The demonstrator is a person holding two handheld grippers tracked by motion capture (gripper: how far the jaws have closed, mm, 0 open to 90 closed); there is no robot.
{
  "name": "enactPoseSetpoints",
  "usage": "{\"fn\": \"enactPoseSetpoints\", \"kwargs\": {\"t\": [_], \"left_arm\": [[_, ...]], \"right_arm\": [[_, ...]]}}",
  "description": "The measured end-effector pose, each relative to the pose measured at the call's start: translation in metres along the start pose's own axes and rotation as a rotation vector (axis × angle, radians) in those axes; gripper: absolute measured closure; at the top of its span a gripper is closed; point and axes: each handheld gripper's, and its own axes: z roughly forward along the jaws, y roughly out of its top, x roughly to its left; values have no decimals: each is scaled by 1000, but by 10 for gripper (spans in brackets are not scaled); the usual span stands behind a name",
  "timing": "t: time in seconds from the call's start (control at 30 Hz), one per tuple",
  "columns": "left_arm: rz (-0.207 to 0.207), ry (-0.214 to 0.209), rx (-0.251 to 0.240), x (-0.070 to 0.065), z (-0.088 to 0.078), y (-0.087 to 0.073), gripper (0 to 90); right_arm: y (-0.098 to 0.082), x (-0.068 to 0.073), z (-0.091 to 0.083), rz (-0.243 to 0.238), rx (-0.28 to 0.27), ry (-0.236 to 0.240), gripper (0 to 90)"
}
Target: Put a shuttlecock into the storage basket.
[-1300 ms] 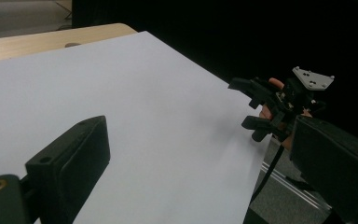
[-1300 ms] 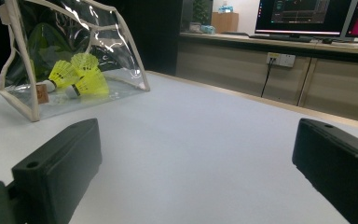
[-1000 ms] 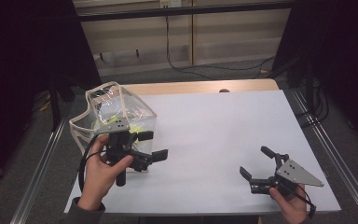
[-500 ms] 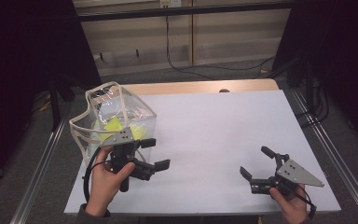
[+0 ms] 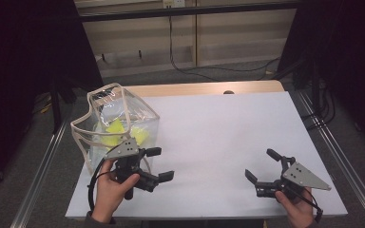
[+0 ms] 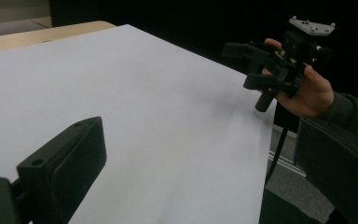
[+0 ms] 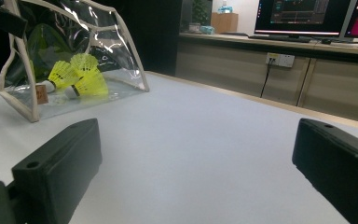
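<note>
**Light pouch, loose shuttlecocks, both grippers empty**

Clear plastic pouch [image 5: 119, 128] with cream piping, standing upright near the table's left edge, toward the near-left corner; two yellow shuttlecocks [image 7: 77, 77] lying inside on its floor, touching one another, cork ends toward the pouch's near wall as seen in the right gripper view; mouth of the pouch gaping upward.

Left gripper [image 5: 159, 164] just beside the pouch's near wall, jaws released and spread wide, grasping nothing, pointed across the white table [image 5: 228, 142] toward the right edge; right gripper [image 5: 262, 166] well apart, by the near-right corner, jaws likewise released and empty, aimed back at the pouch.

Risks, as judged from here:

- Tipping; pouch light and soft-walled, so a sideways knock from the left gripper's plate or trailing cable likely to topple it toward the left edge, shuttlecocks spilling out of the open mouth.
- Slipping; thin glossy film hard to pinch, a bite on the wall instead of the piped rim apt to slide off or crumple the side.
- Crushing; feather skirts fragile, a hard clench through the film or directly on the skirt liable to bend them; cork end the safer hold.
- Dragging; one-sided pull without the other gripper steadying, whole pouch sliding along the smooth table.
</note>
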Motion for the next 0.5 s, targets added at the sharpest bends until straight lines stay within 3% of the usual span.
{"fn": "enactPoseSetpoints", "kwargs": {"t": [0.23,0.5], "left_arm": [[-18,-2,6,3,1,-11,25],[-3,-8,19,5,2,-22,25]], "right_arm": [[0,0,0,1,0,-1,11],[1,0,-1,4,-1,1,11]]}}
